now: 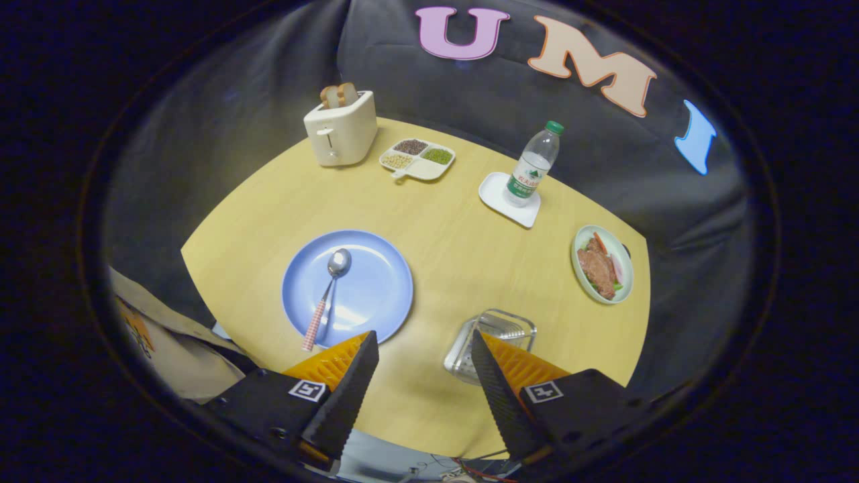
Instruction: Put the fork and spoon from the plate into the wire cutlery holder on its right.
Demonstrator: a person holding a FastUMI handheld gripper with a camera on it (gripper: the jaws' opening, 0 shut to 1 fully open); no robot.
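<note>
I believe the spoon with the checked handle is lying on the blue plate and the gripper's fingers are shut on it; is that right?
Not quite. In the gripper view the spoon does lie on the blue plate, but the gripper is open: its fingers stand wide apart above the table, holding nothing, with the plate just ahead of one finger and the wire cutlery holder by the other.

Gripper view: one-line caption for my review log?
Open gripper above table, spoon on blue plate, wire holder to its right.
</note>
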